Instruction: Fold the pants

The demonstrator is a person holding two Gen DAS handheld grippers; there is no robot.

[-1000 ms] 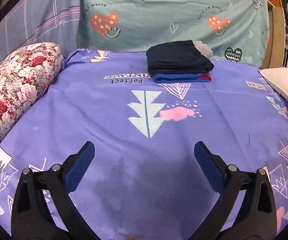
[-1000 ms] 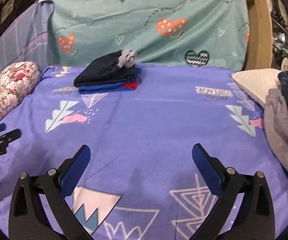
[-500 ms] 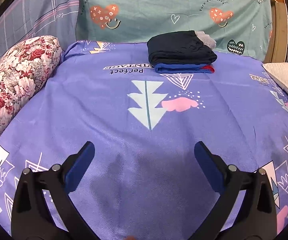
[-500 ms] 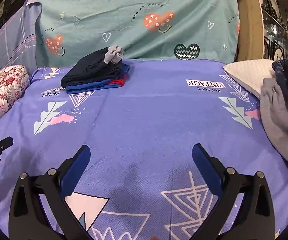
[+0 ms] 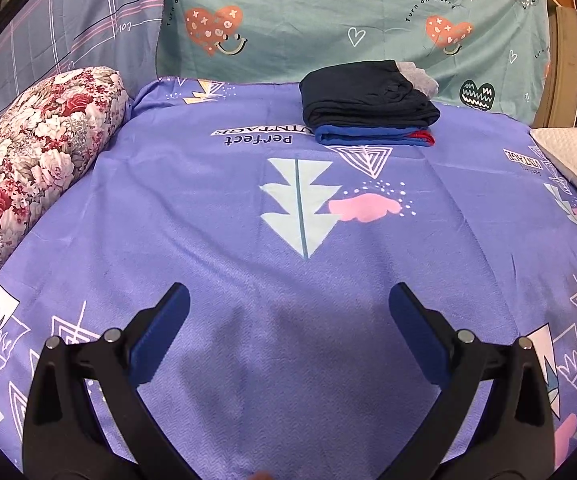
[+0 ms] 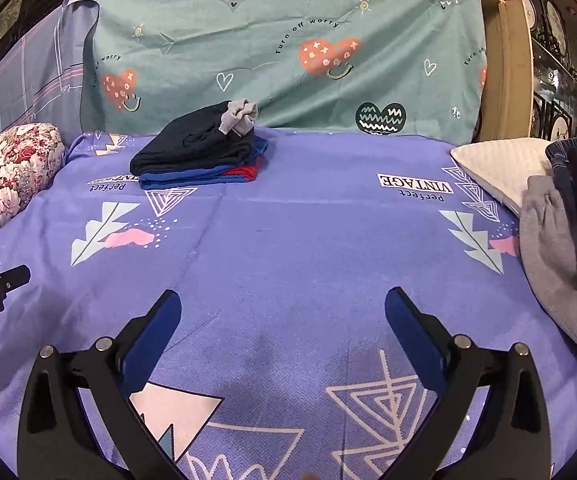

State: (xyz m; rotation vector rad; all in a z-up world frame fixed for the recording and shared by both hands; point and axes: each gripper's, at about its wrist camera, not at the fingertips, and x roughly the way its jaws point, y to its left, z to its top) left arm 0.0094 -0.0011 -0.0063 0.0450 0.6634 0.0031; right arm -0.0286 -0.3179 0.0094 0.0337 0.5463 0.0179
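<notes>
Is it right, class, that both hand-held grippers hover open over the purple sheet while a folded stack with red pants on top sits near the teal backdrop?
Not quite. The top of the folded stack is dark navy, not red; red shows only at the bottom edge, as the right wrist view shows. The rest stands: left hand-held gripper and right hand-held gripper are open over the purple sheet.

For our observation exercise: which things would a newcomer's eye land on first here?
Probably the folded stack of clothes at the far edge of the purple bedsheet, below the teal heart-print sheet. Next, the floral bolster on the left, and the unfolded grey garment heaped on the right.
</notes>
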